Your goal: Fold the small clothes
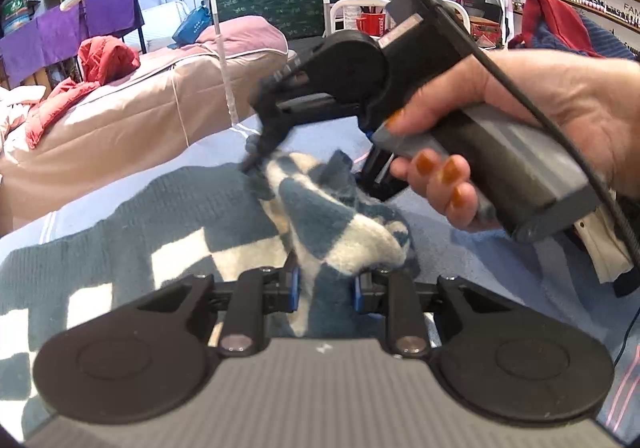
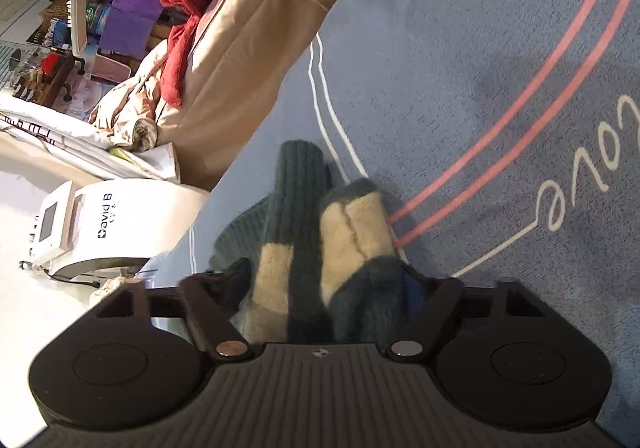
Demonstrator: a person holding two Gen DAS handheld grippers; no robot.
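left tool (image 1: 324,290): we see it clamped on sweater (image 1: 320,216) fold
right tool (image 2: 326,288): gripping bunched sweater (image 2: 344,232), we see hand (image 1: 532,136) holding it
sweater: teal-cream checked, on blue bed (image 2: 460,68)

The checked knit garment (image 1: 344,224) bunches between the left gripper's (image 1: 325,290) fingers, hiding their pads. The right gripper (image 1: 256,164) is motion-blurred, its fingertips lost in the fabric. In the right wrist view, bunched knit covers the fingers (image 2: 412,288).
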